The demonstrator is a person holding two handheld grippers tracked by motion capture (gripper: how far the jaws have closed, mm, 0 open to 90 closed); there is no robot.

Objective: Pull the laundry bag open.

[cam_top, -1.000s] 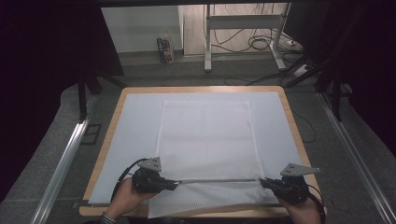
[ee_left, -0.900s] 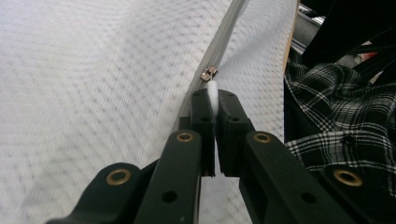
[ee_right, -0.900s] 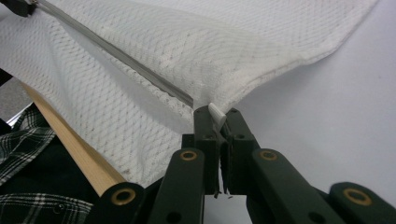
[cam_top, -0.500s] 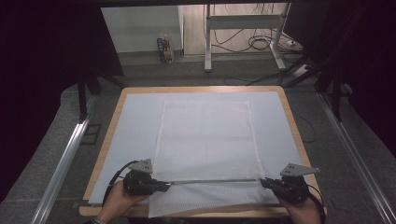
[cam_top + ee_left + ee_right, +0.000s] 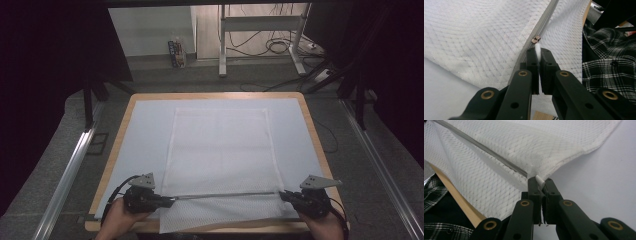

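A white mesh bag [image 5: 220, 150] lies flat on the table's pale mat [image 5: 145, 130], and its grey zipper [image 5: 225, 195] runs across it near the front edge. My left gripper [image 5: 170, 201] is at the zipper's left end, shut on the white pull tab [image 5: 538, 51] just behind the metal slider [image 5: 536, 39]. At the zipper's right end, my right gripper [image 5: 284, 196] is shut on a small white tab [image 5: 539, 180] at the bag's corner. The zipper [image 5: 486, 150] is stretched straight between the two grippers. The bag's front strip hangs over the table edge.
The table has a wooden rim [image 5: 115, 145]. Metal rails [image 5: 70, 170] run along both sides on the grey floor. Desk legs and cables [image 5: 280, 45] stand beyond the far edge. A plaid shirt [image 5: 606, 57] is close behind the front edge.
My left gripper has slid left along the zipper line, taking the pull tab with it. The right gripper has stayed put.
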